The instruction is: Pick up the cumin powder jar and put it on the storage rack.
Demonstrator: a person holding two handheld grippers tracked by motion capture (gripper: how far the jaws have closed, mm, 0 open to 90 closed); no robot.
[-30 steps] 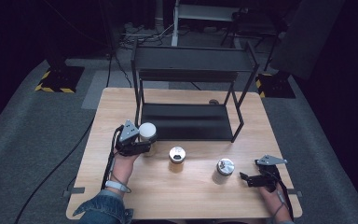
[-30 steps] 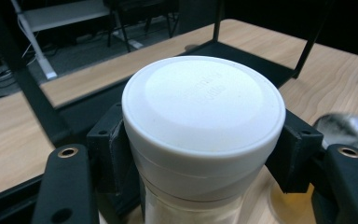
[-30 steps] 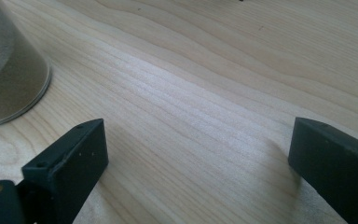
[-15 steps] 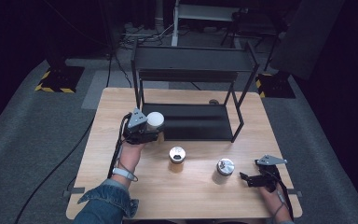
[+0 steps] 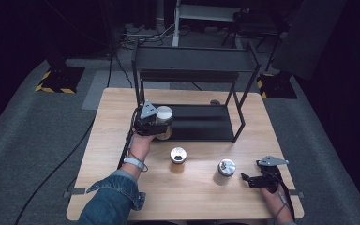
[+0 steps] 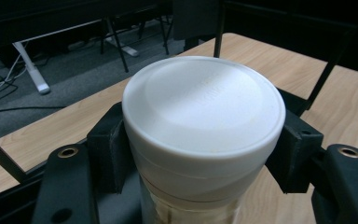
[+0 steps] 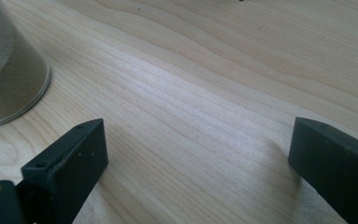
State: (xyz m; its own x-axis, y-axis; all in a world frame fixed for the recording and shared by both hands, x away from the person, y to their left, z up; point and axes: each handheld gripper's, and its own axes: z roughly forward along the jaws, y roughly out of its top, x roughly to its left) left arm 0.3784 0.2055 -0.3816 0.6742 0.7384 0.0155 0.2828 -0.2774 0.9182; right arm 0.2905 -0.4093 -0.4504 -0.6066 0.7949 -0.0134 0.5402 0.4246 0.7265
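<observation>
Left gripper view: white-lidded jar (image 6: pixel 204 135) clamped between left hand-held gripper (image 6: pixel 205 154) jaws.

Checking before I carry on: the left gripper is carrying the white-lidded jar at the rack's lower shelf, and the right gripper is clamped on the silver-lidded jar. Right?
Not quite. The right gripper holds nothing: the right gripper view shows its jaws open over bare table, beside the silver-lidded jar. The left gripper does hold the white-lidded jar at the rack.
</observation>
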